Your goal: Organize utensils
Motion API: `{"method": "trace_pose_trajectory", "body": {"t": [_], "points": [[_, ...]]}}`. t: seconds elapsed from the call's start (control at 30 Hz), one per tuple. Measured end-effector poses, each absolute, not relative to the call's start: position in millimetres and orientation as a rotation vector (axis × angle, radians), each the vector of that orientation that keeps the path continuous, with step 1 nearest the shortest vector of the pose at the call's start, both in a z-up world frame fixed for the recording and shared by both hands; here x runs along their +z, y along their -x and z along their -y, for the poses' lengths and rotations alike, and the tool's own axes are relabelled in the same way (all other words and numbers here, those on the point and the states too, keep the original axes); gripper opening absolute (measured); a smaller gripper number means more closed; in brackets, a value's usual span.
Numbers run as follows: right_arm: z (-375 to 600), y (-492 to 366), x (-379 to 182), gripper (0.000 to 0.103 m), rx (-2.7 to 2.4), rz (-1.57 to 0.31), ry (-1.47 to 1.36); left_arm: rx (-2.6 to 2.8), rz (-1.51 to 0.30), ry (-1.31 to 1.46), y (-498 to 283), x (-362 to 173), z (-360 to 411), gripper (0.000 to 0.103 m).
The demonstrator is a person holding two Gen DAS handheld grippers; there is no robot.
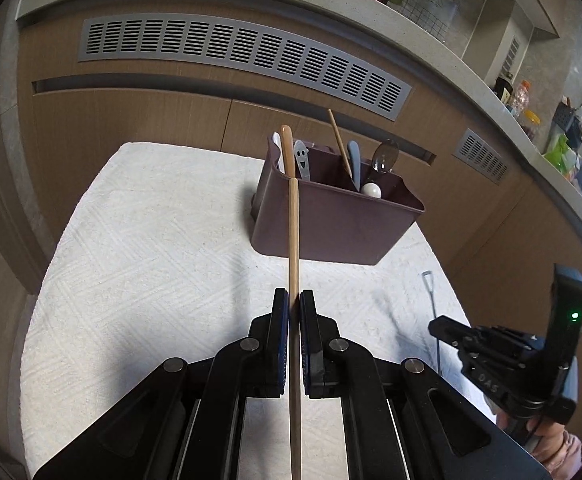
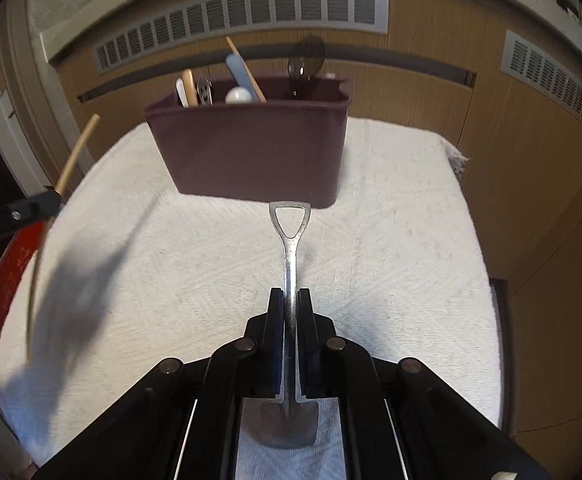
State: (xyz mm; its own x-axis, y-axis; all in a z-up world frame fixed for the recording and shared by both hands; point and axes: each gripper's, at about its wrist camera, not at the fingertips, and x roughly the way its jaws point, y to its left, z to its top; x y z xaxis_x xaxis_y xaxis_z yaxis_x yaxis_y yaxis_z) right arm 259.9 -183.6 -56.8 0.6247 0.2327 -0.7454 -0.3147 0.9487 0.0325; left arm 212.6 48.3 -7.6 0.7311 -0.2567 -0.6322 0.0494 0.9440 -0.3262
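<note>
A dark maroon utensil holder (image 1: 339, 220) (image 2: 251, 148) stands on a white towel (image 1: 151, 260) (image 2: 391, 260), with several utensils upright in it. My left gripper (image 1: 295, 300) is shut on a long wooden chopstick (image 1: 293, 248) pointing toward the holder; it also shows at the left of the right wrist view (image 2: 77, 152). My right gripper (image 2: 290, 300) is shut on the handle of a small metal shovel-shaped spoon (image 2: 290, 240), held over the towel in front of the holder. In the left wrist view the right gripper (image 1: 443, 326) is at the right, with the spoon's handle (image 1: 431, 292).
Wooden cabinet fronts with grey vent grilles (image 1: 243, 52) (image 2: 243, 12) rise just behind the towel. A stone counter (image 1: 491, 92) above holds bottles and clutter at the right. A red round object (image 2: 7, 280) lies at the towel's left edge.
</note>
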Motion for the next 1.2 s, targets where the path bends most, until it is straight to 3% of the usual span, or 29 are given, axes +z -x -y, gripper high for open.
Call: {"method": "trace_pose_trajectory", "body": {"t": [0.33, 0.6, 0.7, 0.77, 0.87, 1.0, 1.2], "points": [[205, -230, -32, 0.005, 0.343, -0.774, 0.004, -0.205, -0.711, 0.312, -189, 4, -42, 0.006], [206, -207, 62, 0.005, 0.390, -0.516, 0.023, -0.251, -0.462, 0.221, -173, 107, -29, 0.006], [201, -218, 78, 0.006, 0.395, -0.516, 0.069, -0.246, -0.424, 0.214, -177, 127, -31, 0.006], [197, -230, 68, 0.011, 0.398, -0.575, 0.102, -0.238, -0.420, 0.218, -178, 126, -34, 0.006], [201, -246, 35, 0.036, 0.395, -0.675, 0.084, -0.227, -0.446, 0.237, -182, 113, -40, 0.006], [209, -254, -19, 0.037, 0.370, -0.816, 0.033, -0.228, -0.521, 0.286, -188, 88, -47, 0.006], [205, -239, -66, 0.037, 0.325, -0.882, 0.095, -0.222, -0.570, 0.329, -189, 63, -52, 0.006]]}}
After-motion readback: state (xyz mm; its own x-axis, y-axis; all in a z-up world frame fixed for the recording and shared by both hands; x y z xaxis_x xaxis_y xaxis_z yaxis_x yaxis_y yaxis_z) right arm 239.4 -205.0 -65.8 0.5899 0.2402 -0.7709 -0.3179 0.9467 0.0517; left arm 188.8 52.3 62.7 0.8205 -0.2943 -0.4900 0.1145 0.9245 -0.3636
